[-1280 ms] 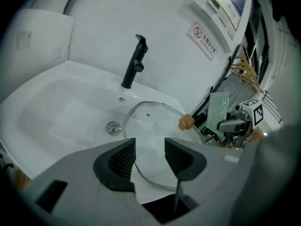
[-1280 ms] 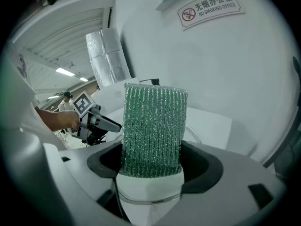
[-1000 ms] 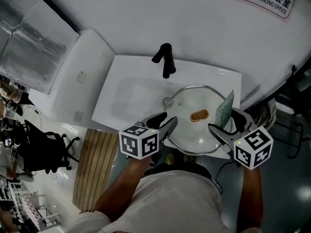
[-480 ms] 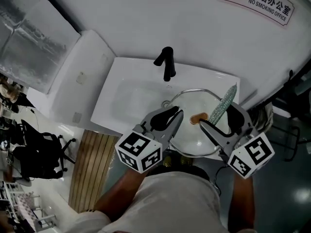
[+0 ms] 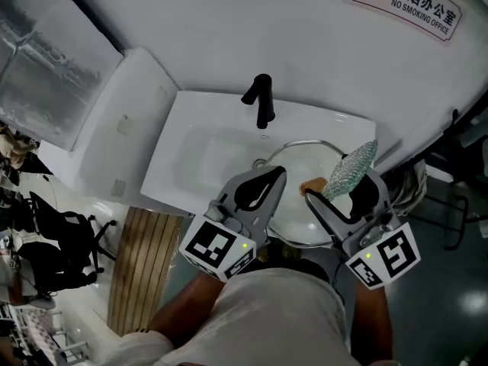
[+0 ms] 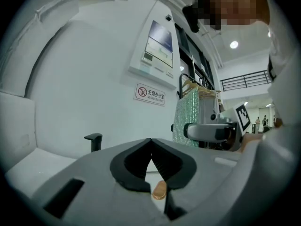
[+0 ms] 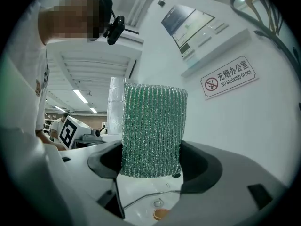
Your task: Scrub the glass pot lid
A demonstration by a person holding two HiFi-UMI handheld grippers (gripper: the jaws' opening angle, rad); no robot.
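Observation:
The glass pot lid [image 5: 301, 218] with a metal rim lies in the right part of the white sink [image 5: 191, 155], its brown knob [image 5: 310, 186] facing up. My left gripper [image 5: 279, 175] is shut with nothing between its jaws, held above the lid's left edge; its closed tips [image 6: 150, 141] show in the left gripper view, with the knob [image 6: 159, 190] below. My right gripper [image 5: 340, 191] is shut on a green scrub pad [image 5: 351, 169] that stands upright above the lid's right side. In the right gripper view the pad [image 7: 153, 131] fills the jaws, with the lid rim [image 7: 141, 199] beneath.
A black faucet [image 5: 261, 97] stands at the sink's back edge, just behind the lid. A white slanted cabinet top [image 5: 114, 120] adjoins the sink on the left. A no-smoking sign [image 5: 412, 2] hangs on the wall behind. A black office chair [image 5: 65, 227] stands lower left.
My left gripper's jaws have gone from wide open to shut. The right gripper has shifted slightly left, and the scrub pad has turned from edge-on to showing its broad face.

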